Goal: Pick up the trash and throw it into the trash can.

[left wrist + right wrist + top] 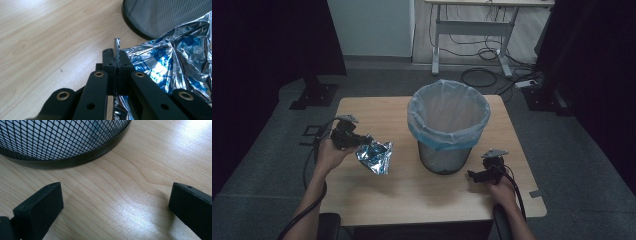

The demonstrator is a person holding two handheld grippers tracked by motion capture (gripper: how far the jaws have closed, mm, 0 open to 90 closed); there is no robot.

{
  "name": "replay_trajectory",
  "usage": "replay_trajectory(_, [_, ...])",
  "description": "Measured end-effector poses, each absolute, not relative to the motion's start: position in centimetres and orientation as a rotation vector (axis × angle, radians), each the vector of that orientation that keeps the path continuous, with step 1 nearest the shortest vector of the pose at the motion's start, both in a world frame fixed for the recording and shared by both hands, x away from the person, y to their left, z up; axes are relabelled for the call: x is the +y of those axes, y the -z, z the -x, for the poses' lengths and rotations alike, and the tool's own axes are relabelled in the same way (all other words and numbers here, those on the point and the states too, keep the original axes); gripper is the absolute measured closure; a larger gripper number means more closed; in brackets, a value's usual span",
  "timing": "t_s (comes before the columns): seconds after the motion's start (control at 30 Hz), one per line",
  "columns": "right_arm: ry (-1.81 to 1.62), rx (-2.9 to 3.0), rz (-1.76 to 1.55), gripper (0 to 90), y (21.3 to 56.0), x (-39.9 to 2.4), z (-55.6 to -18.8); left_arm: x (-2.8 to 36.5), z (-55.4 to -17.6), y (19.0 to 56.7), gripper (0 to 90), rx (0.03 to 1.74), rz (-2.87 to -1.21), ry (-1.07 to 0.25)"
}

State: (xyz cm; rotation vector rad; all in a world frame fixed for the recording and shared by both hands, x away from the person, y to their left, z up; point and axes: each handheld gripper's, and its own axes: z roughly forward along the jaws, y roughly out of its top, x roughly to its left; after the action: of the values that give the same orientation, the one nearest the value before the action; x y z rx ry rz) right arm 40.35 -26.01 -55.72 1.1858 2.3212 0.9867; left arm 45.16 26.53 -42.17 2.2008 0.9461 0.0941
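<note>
**A pale wooden worktop with one bin standing on it**

We see a light wood-grain worktop [377,192] with rounded corners, standing on a grey carpeted floor [257,165]. A black mesh wastebasket [444,157] stands directly on it, a little toward two o'clock from the worktop's middle, lined with a pale blue bag [448,115] folded over its rim. In the right claw view, we see the basket's black base ring sitting flat on the wood at about eleven o'clock. From nine through six to three o'clock we see bare grain with soft glare.
</note>
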Motion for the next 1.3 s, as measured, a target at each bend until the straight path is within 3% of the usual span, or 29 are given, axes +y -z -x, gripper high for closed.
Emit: replay_trajectory(1.3, [-0.988,2.323,-1.186,0.0,55.7,-25.8,-40.3,22.8,-48.2,29.0,87.5,0.849,-2.213,-0.113])
